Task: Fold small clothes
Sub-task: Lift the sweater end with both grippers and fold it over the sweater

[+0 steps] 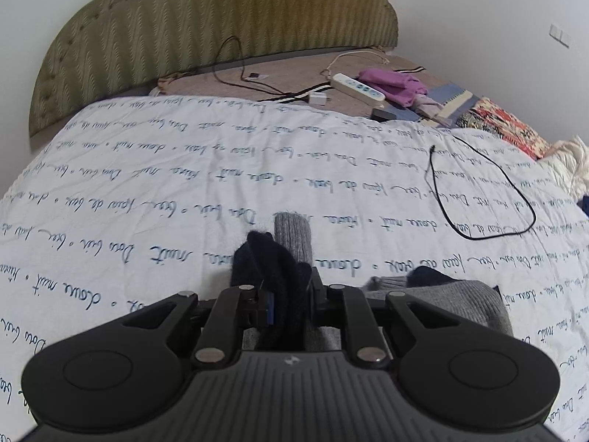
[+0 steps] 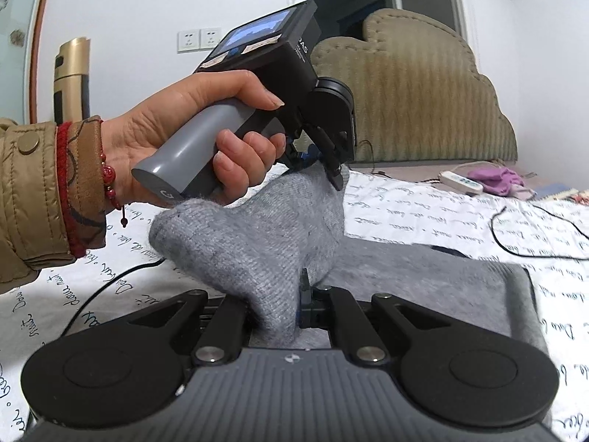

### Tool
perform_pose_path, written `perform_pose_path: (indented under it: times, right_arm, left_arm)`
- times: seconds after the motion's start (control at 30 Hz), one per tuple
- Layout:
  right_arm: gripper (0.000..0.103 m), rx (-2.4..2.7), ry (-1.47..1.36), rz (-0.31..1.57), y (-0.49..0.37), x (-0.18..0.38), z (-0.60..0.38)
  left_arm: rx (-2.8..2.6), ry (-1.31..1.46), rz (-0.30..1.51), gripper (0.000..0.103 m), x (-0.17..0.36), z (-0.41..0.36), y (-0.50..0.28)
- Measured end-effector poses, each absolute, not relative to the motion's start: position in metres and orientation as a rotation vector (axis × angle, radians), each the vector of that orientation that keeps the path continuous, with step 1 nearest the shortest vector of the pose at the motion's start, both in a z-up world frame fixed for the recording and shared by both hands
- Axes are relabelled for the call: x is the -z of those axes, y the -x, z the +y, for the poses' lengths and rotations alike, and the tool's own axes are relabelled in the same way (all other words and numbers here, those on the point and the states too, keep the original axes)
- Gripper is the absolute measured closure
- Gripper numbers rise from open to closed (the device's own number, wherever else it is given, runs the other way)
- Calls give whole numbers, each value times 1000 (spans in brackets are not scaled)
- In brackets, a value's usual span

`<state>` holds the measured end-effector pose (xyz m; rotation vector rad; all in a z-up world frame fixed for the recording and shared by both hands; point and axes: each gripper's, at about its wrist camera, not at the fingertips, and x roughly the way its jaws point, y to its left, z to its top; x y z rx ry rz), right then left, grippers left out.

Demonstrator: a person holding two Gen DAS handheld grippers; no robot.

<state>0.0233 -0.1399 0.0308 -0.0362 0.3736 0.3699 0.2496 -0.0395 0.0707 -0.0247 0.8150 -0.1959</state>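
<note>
- Left gripper (image 2: 333,169): nearly closed, pinching the dark navy toe and grey end of a sock (image 2: 257,243); seen from its own wrist camera at (image 1: 287,294).
- Right gripper (image 2: 300,294): fully closed on the other end of the same grey knitted sock.
- Where the sock is: strung between the two grippers, raised off the bed (image 1: 147,184), sagging in the middle, one loose lobe hanging just under the person's left hand (image 2: 191,129).
- Second grey knitted piece (image 2: 460,287): lying flat on the quilt beneath and to the right; probably the mate, though I cannot tell for certain.
- Risk, slip: each grip takes only a small bite of fuzzy knit; a pull apart could draw the cloth out of either gripper.
- Risk, crooked fold: the sagging middle may bunch, so the ends would not meet squarely when laid down.
- Risk, snag: a black cable (image 1: 478,191) loops on the quilt near the landing spot and could catch the sock or a gripper.
- Risk, mix-up: setting the sock down on the flat grey piece could drag it askew.
- Count: two grippers; one sock held; one grey piece lying; one loose black cable loop; one white power strip (image 1: 357,86); one purple garment (image 1: 390,83); one padded headboard (image 1: 184,37).
</note>
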Motion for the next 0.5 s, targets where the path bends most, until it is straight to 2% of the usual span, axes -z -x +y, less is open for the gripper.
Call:
perform_pose_path:
  times: [0.5]
  right_arm:
    - [96, -315, -47, 383, -9, -25, -185]
  left_arm:
    - [226, -43, 833, 88, -63, -102, -241]
